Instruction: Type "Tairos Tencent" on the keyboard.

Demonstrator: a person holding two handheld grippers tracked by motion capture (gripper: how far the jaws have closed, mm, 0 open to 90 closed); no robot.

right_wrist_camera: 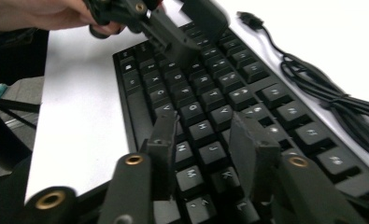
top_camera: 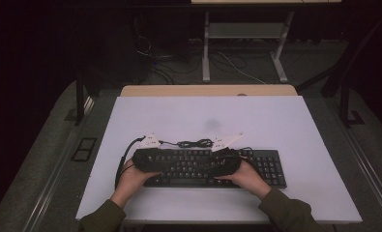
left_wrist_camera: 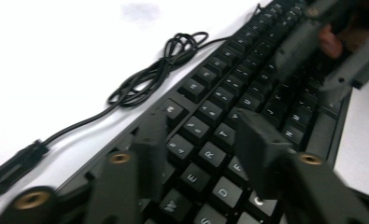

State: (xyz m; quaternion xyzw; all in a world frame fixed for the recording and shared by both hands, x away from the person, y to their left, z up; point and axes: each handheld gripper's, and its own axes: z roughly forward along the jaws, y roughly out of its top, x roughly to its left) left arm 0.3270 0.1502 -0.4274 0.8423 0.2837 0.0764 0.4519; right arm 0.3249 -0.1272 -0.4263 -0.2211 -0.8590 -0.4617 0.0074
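Black keyboard (top_camera: 213, 166) lying flat near the table's (top_camera: 275, 121) front edge, long axis running left-right, cable (top_camera: 193, 143) trailing off its far side. Left gripper (top_camera: 147, 159) and right gripper (top_camera: 227, 162) hovering over the keys, jaws partly open, gripping nothing.

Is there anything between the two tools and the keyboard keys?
No, nothing visible. The left tool and the right tool both hover open right over the keyboard. The cable lies coiled on the table behind it.
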